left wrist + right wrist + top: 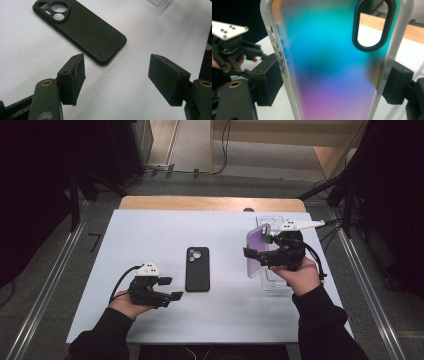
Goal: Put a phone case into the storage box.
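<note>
A black phone case (197, 269) lies flat in the middle of the white table, camera cut-outs at its far end. My left gripper (170, 289) rests low just left of it, open, nothing between its jaws. In the left gripper view (120, 75) the black case (82, 30) lies ahead of the open jaws, apart from them. My right gripper (257, 257) is raised at the right and shut on a translucent iridescent purple-blue phone case (257, 250), held upright. In the right gripper view (333, 82) both pads (268, 80) press on the iridescent case's (332, 70) frosted side edges.
A clear plastic piece (274, 285) lies on the white table sheet (150, 230) under the right hand, and more clear plastic (272, 221) lies behind it. A wooden table edge (210, 202) runs along the back. Metal rails flank the table on both sides.
</note>
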A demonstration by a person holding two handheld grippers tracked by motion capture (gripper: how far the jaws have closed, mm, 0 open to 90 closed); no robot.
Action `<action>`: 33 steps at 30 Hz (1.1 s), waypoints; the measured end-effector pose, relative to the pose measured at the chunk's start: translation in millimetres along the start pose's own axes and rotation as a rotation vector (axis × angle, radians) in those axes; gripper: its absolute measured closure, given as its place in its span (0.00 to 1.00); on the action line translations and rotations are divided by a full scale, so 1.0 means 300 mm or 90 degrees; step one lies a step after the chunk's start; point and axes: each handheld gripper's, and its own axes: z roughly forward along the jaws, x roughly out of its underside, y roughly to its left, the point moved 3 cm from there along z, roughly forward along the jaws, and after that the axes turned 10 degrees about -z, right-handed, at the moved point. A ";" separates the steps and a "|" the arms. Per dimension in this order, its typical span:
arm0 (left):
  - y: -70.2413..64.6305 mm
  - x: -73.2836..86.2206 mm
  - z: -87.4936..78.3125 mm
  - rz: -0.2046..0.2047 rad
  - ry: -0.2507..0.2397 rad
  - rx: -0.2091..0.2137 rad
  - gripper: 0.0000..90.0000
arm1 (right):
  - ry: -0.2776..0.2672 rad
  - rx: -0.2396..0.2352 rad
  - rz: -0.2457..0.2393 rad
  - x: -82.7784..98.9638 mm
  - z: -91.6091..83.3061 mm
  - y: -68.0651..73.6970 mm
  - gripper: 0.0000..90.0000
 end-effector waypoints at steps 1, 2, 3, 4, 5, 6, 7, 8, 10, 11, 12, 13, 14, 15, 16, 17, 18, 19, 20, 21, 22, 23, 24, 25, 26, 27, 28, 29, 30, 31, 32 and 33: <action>0.002 0.001 -0.001 0.001 0.000 -0.001 0.34 | -0.002 0.006 0.002 -0.002 -0.010 -0.011 0.17; 0.004 0.003 -0.002 0.000 0.000 -0.003 0.34 | -0.003 0.011 0.006 -0.004 -0.018 -0.018 0.17; 0.005 0.004 -0.004 -0.002 0.002 -0.006 0.34 | -0.008 0.021 0.012 -0.006 -0.031 -0.032 0.17; 0.006 0.005 -0.005 -0.004 0.002 -0.008 0.34 | -0.012 0.028 0.019 -0.007 -0.042 -0.043 0.17; 0.008 0.006 -0.006 -0.007 0.002 -0.012 0.34 | -0.017 0.036 0.025 -0.007 -0.051 -0.054 0.17; 0.009 0.007 -0.007 -0.012 0.002 -0.012 0.34 | -0.021 0.042 0.030 -0.008 -0.060 -0.065 0.17; 0.010 0.008 -0.009 -0.013 0.001 -0.014 0.34 | -0.024 0.049 0.032 -0.007 -0.068 -0.074 0.17; 0.012 0.009 -0.012 -0.013 0.001 -0.017 0.34 | -0.027 0.057 0.036 -0.007 -0.073 -0.081 0.17; 0.013 0.010 -0.014 -0.017 -0.003 -0.018 0.34 | -0.026 0.079 0.041 -0.005 -0.086 -0.100 0.17; 0.015 0.012 -0.016 -0.017 -0.003 -0.020 0.34 | -0.027 0.084 0.042 -0.005 -0.088 -0.106 0.17; 0.015 0.013 -0.016 -0.019 -0.004 -0.022 0.34 | -0.028 0.096 0.047 -0.004 -0.092 -0.115 0.17; 0.016 0.014 -0.017 -0.019 -0.003 -0.022 0.34 | -0.029 0.107 0.053 -0.002 -0.096 -0.124 0.17; 0.017 0.016 -0.018 -0.018 -0.001 -0.023 0.34 | -0.030 0.116 0.059 -0.001 -0.098 -0.133 0.17; 0.017 0.017 -0.019 -0.020 -0.002 -0.024 0.34 | -0.031 0.127 0.065 0.002 -0.101 -0.142 0.17; 0.017 0.018 -0.020 -0.022 -0.002 -0.025 0.34 | -0.034 0.136 0.070 0.005 -0.104 -0.151 0.17; 0.017 0.018 -0.021 -0.023 -0.002 -0.026 0.34 | -0.037 0.141 0.074 0.007 -0.105 -0.159 0.17; 0.018 0.019 -0.023 -0.023 -0.003 -0.026 0.34 | -0.038 0.146 0.078 0.010 -0.106 -0.166 0.17; 0.019 0.019 -0.024 -0.022 -0.004 -0.026 0.34 | -0.039 0.154 0.078 0.012 -0.106 -0.174 0.17; 0.020 0.020 -0.025 -0.022 -0.005 -0.027 0.34 | -0.037 0.159 0.081 0.014 -0.106 -0.178 0.17; 0.021 0.020 -0.026 -0.024 -0.006 -0.028 0.34 | -0.036 0.165 0.085 0.016 -0.104 -0.186 0.17; 0.021 0.021 -0.027 -0.025 -0.007 -0.028 0.34 | -0.036 0.169 0.088 0.018 -0.102 -0.191 0.17; 0.021 0.021 -0.028 -0.026 -0.011 -0.028 0.34 | -0.036 0.172 0.090 0.019 -0.100 -0.195 0.17; 0.022 0.020 -0.029 -0.026 -0.013 -0.029 0.34 | -0.036 0.179 0.093 0.022 -0.097 -0.200 0.17; 0.022 0.020 -0.030 -0.028 -0.015 -0.031 0.34 | -0.037 0.182 0.094 0.025 -0.095 -0.203 0.17; 0.023 0.019 -0.031 -0.028 -0.016 -0.031 0.34 | -0.040 0.186 0.096 0.028 -0.093 -0.206 0.17; 0.023 0.019 -0.031 -0.029 -0.015 -0.031 0.34 | -0.041 0.187 0.098 0.031 -0.089 -0.211 0.17; 0.022 0.019 -0.030 -0.030 -0.016 -0.031 0.34 | -0.039 0.190 0.100 0.032 -0.085 -0.216 0.17; 0.021 0.019 -0.028 -0.029 -0.015 -0.030 0.34 | -0.040 0.195 0.101 0.033 -0.081 -0.222 0.17; 0.020 0.019 -0.027 -0.025 -0.013 -0.031 0.34 | -0.038 0.200 0.105 0.034 -0.074 -0.230 0.17; 0.019 0.019 -0.026 -0.025 -0.011 -0.031 0.34 | -0.038 0.203 0.109 0.034 -0.067 -0.238 0.17; 0.018 0.019 -0.024 -0.025 -0.011 -0.028 0.34 | -0.037 0.208 0.111 0.034 -0.061 -0.244 0.17; 0.017 0.018 -0.022 -0.022 -0.010 -0.028 0.34 | -0.034 0.214 0.114 0.033 -0.050 -0.255 0.17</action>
